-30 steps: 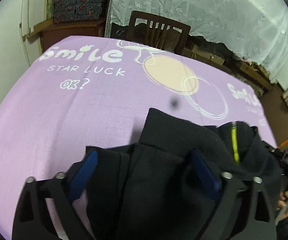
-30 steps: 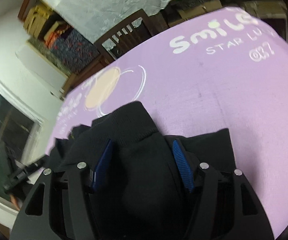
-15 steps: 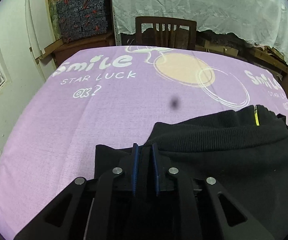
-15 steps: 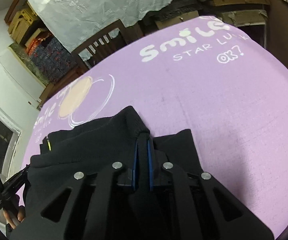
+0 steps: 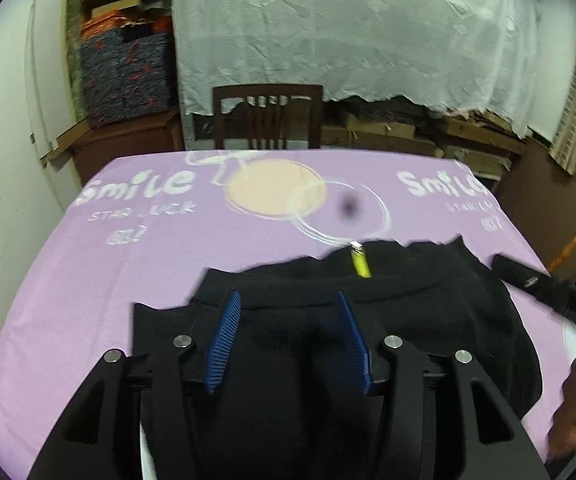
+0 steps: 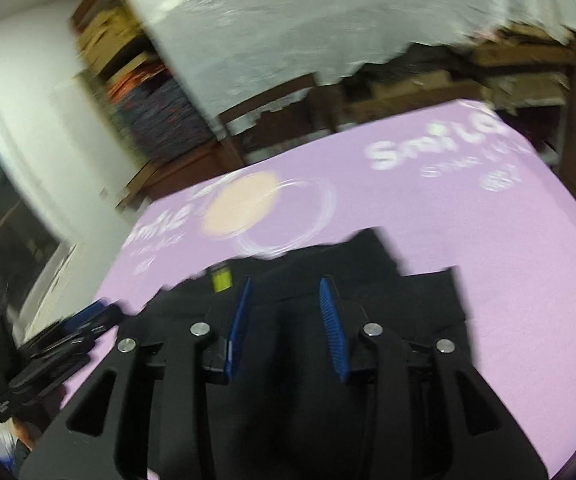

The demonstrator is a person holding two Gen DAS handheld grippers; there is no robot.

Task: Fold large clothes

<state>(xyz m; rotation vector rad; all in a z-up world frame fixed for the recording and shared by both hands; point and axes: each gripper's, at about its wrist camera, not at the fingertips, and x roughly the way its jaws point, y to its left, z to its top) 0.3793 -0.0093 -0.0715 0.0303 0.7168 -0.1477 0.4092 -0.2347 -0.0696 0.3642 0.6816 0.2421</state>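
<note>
Bare purple cloth [image 5: 160,264] is seen across the frame's middle and left; the lower centre is blocked by a black garment [image 5: 427,312], the upper centre by a wooden chair [image 5: 268,116].

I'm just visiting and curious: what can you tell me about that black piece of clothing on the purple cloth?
The black garment is a thick, soft-looking knit, lying bunched and partly folded on the purple tablecloth. A ribbed band runs along its far edge, with a small yellow tag there. Both grippers, left and right, are just above it, fingers apart, not gripping.
</note>
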